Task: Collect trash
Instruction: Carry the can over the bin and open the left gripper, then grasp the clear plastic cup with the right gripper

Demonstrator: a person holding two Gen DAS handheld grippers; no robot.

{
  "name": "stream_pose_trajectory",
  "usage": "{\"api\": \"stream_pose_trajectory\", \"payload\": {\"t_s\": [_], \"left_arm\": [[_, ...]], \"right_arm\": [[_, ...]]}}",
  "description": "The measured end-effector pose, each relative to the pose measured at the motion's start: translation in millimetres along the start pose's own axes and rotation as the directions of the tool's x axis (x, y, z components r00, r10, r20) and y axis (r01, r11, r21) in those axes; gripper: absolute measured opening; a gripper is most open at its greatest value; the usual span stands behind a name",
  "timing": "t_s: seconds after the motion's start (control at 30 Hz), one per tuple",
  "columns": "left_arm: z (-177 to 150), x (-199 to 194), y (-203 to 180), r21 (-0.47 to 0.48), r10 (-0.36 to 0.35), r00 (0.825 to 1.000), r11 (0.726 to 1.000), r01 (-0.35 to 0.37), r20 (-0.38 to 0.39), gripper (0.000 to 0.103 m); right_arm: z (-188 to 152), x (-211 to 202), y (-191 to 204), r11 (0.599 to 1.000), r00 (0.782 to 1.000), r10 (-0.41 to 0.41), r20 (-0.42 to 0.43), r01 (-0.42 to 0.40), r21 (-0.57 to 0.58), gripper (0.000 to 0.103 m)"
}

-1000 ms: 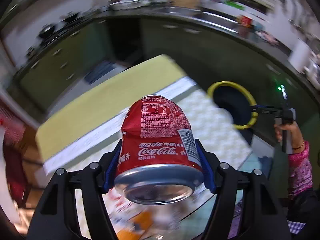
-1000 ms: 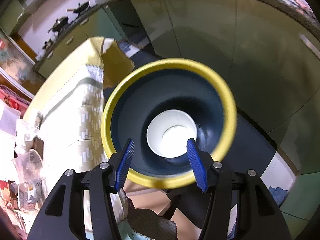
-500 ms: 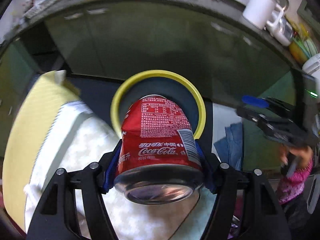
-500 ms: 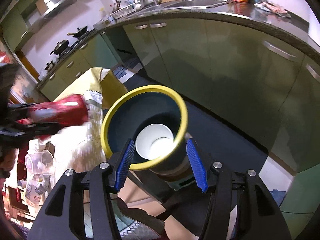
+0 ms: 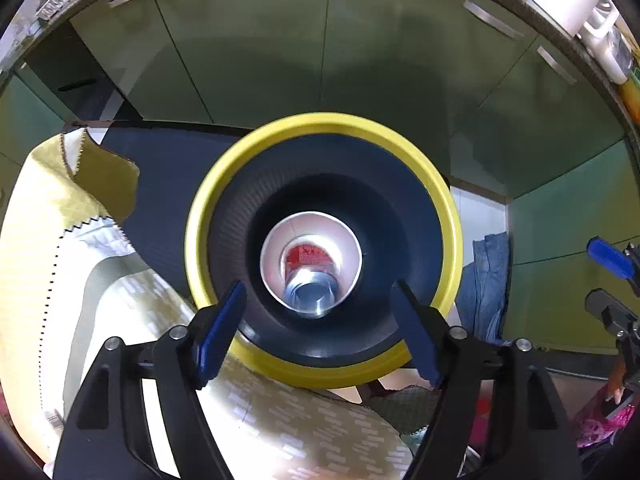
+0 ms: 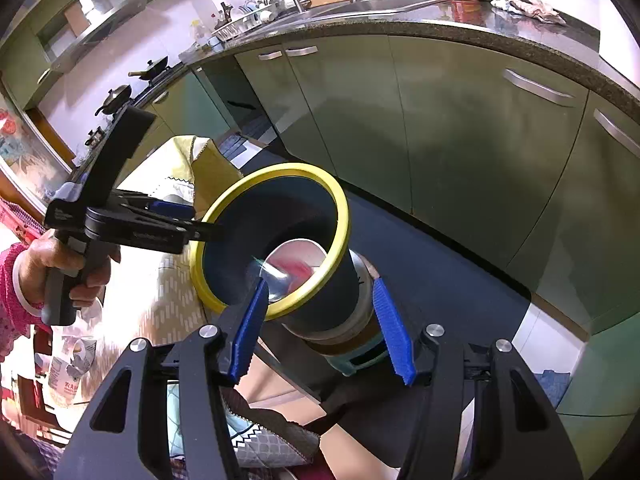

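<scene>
Two grippers hovering w/ jaws apart: L gripper point(image 5: 316, 332) & R gripper point(image 6: 322, 328) gripping nothing; red can point(image 5: 310, 280) lying inside bin point(image 5: 320, 124), frame center.

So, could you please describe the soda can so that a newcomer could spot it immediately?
Find the dark bin with the yellow rim beside the table. A white paper cup sits inside it; the can lies in that cup, red with a shiny metal end.
</scene>
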State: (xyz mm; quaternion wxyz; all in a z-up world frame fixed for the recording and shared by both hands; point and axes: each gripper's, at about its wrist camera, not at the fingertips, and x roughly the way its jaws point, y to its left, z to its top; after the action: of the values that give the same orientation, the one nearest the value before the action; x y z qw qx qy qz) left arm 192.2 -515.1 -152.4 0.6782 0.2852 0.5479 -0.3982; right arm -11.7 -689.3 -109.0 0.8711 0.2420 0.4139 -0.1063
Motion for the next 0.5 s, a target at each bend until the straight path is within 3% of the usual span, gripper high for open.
{"api": "stream_pose_trajectory", "payload": {"t_s": [0.13,0.23,0.37,0.5], "left_arm": [[-7.5,-40.7,12.2,-0.020,-0.036,0.997,0.999,0.037,0.065,0.071],[-26.1,-82.1,21.7,-0.042,-0.063,0.985,0.997,0.070,0.159,0.074],[-64.7,-140.6,43.6,-0.090,-0.085,0.951,0.989,0.116,0.297,0.077],[-111.0,-188.2,68.9,-0.154,-0.024,0.915,0.984,0.094,0.403,0.080]], "right_arm": [[0.6,0.5,5.1,1.000,1.000,0.006,0.005,-0.006,-0.004,0.055],[-1.1,4.2,13.2,1.000,1.000,0.016,-0.001,-0.016,-0.018,0.056],[-4.1,11.9,23.8,0.999,0.999,0.027,-0.018,-0.028,-0.039,0.056],[-3.1,19.5,44.9,0.996,0.998,0.045,-0.036,-0.047,-0.081,0.056]]}}
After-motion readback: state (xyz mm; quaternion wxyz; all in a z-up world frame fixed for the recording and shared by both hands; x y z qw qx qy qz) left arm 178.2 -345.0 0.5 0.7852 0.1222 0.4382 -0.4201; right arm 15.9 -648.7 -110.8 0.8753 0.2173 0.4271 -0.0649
